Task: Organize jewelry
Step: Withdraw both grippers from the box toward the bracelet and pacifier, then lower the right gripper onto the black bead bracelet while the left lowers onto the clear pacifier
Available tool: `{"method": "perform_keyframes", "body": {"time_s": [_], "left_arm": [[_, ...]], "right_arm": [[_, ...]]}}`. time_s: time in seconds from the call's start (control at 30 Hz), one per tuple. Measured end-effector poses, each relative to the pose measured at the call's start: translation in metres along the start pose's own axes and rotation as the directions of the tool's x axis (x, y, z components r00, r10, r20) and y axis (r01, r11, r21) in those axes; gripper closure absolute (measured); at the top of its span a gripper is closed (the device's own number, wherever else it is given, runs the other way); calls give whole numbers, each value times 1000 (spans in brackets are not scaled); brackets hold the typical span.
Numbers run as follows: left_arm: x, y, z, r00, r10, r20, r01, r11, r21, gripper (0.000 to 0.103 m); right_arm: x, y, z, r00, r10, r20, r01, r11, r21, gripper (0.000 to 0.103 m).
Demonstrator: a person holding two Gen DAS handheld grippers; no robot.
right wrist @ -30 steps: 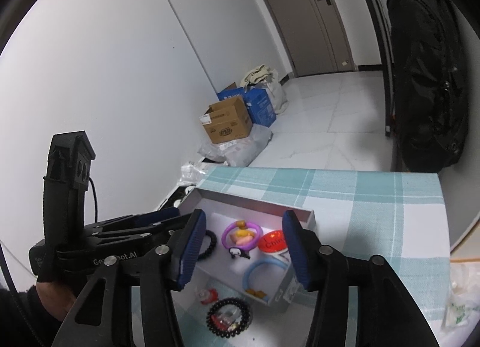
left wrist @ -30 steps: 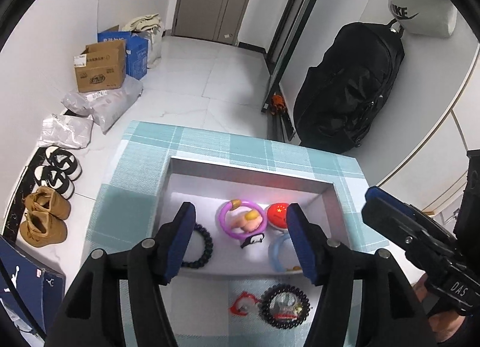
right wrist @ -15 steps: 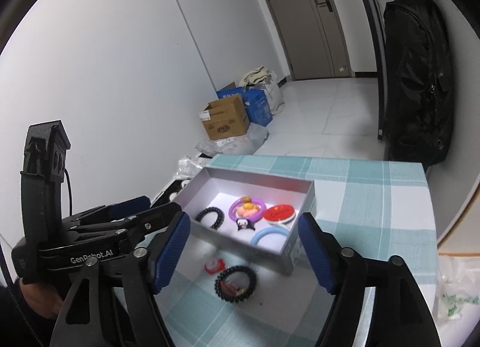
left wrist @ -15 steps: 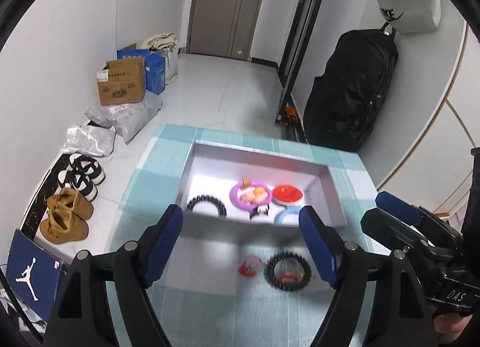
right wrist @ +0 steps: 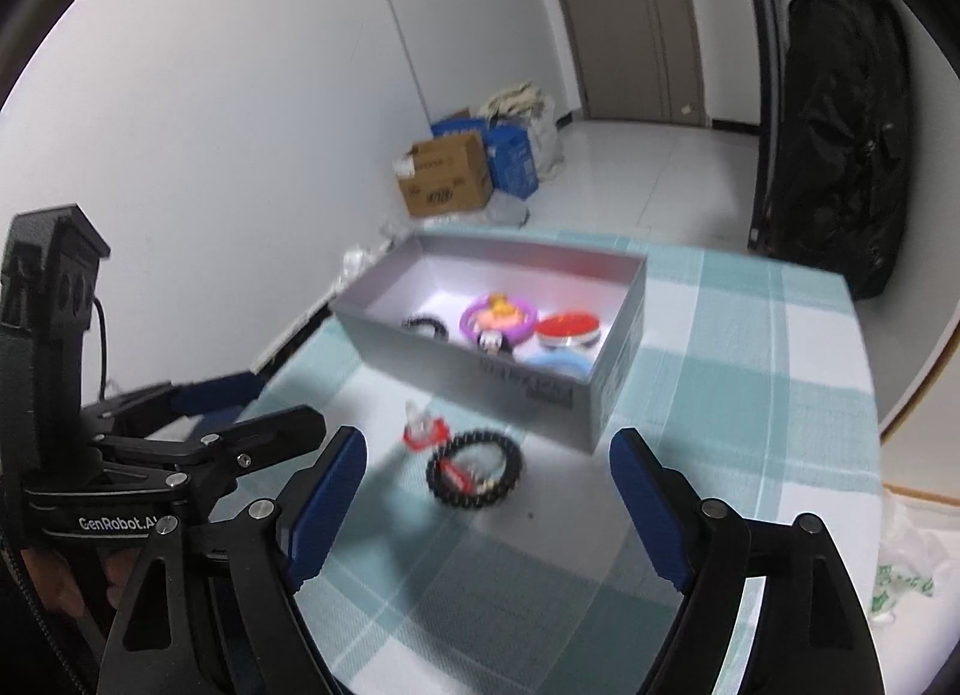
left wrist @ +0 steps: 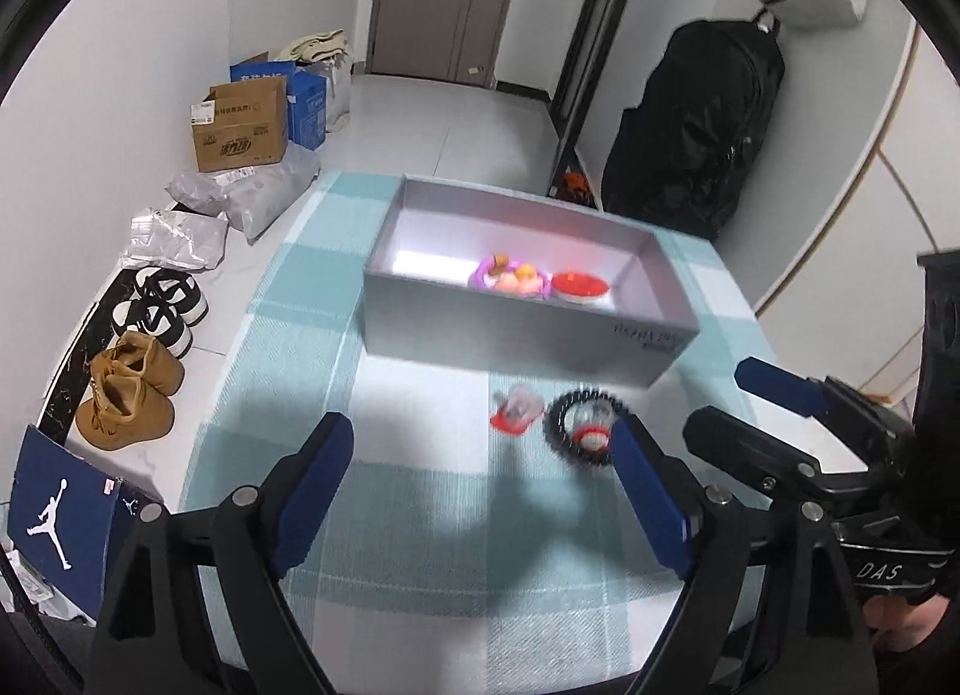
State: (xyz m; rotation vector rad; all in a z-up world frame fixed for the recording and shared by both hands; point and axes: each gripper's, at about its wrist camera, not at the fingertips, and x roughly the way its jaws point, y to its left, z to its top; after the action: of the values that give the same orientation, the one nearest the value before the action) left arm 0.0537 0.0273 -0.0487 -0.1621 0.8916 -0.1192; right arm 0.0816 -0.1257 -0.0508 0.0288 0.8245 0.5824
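A grey open box [left wrist: 516,335] [right wrist: 480,371] stands on the teal checked tablecloth. It holds a purple ring [left wrist: 510,279] [right wrist: 498,314], a red round piece [left wrist: 580,284] [right wrist: 567,329], a black bead bracelet [right wrist: 425,326] and a blue ring [right wrist: 558,362]. In front of the box lie a black bead bracelet [left wrist: 579,431] [right wrist: 474,470] and a small red item [left wrist: 515,416] [right wrist: 423,431]. My left gripper [left wrist: 480,491] is open and empty, near side of these. My right gripper [right wrist: 480,509] is open and empty, just short of the bracelet.
The table edge drops to a white floor on the left with shoes [left wrist: 129,389], plastic bags [left wrist: 180,239] and cardboard boxes [left wrist: 240,125]. A black bag [left wrist: 702,137] hangs by the far wall. A plastic bag [right wrist: 900,569] lies at the right.
Both grippers have pulled back from over the box toward the near side of the table. The box and the loose pieces now lie farther ahead. Both stayed open.
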Motion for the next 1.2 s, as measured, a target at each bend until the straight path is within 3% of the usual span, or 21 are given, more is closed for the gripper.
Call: {"method": "perform_keyframes", "body": {"time_s": [0.2,0.57,0.77,1.03,1.2], "left_arm": [[2,11,-6,1000,3,-23,-3,1000,3,19],[-4,46,5,1000,6,-5,-7,988,-155,19],[0,51,5,1000,13,-21,-17,985,-172,19],[0,50,6,1000,18,-20,-21,987,-159,19],[1,52,7,999,19,-26,-23,986,-167,19]], "right_arm": [[14,-3,-9,998,-5,-58,6,1000,16,19],[44,2,-16,991,-14,-133,15,1000,7,19],[56,5,-12,991,-24,-133,24,1000,-6,21],[66,19,-14,989,-82,-119,70,992,-104,47],[69,29,-17,986,-115,-120,94,981,-167,52]]}}
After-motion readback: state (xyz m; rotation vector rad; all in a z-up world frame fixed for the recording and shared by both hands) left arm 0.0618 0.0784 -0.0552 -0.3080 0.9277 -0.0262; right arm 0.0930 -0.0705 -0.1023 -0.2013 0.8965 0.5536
